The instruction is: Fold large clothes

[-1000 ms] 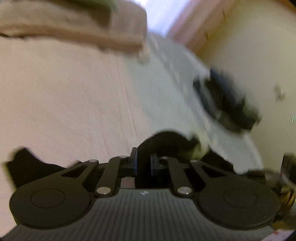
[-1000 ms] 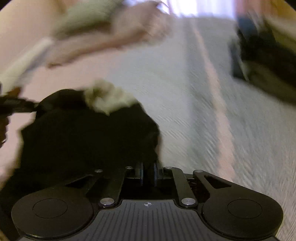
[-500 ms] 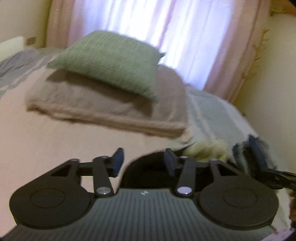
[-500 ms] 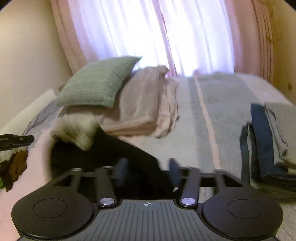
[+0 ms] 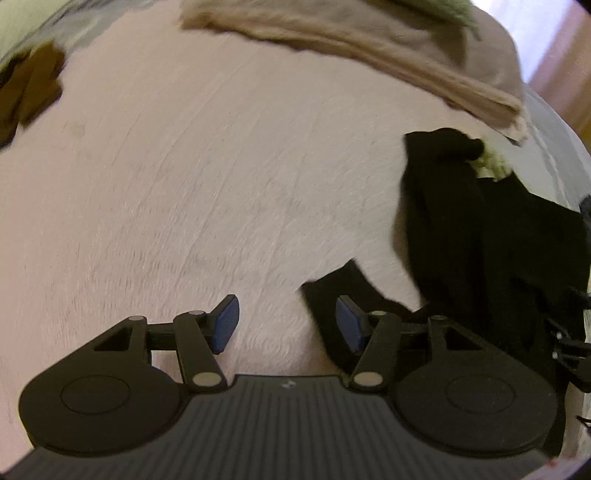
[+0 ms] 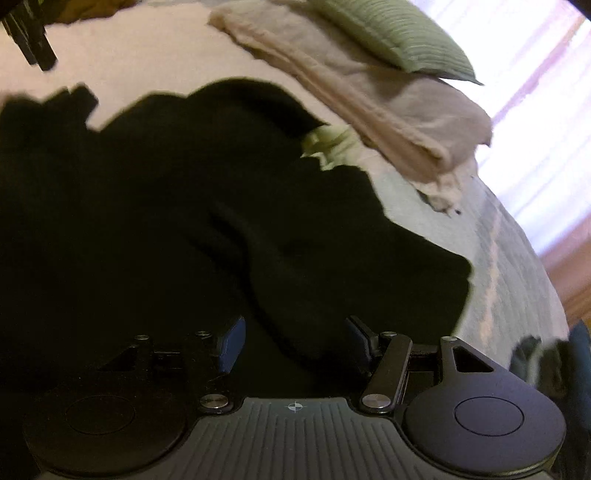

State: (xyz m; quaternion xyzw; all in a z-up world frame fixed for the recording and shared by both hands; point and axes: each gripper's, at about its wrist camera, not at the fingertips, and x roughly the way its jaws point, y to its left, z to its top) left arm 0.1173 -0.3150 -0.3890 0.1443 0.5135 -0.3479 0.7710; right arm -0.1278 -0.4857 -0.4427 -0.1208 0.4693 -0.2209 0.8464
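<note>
A black garment (image 6: 184, 221) is spread on the bed (image 5: 184, 184) beside folded blankets (image 6: 388, 122); left tool (image 5: 286, 325) opening, right tool (image 6: 293, 345) closing, nothing gripped.

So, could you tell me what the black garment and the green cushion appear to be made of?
Black garment: soft matte fabric, possibly fleece or knit; it slumps in thick, lightless folds. Green cushion: woven, ribbed textile, judging by its fine parallel ridges.

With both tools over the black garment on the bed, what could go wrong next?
1. The black garment lies bunched, so the closing right tool may pinch several layers.
2. The left tool, opening, has only a garment edge near one pad; it may catch the pink bedspread instead.
</note>
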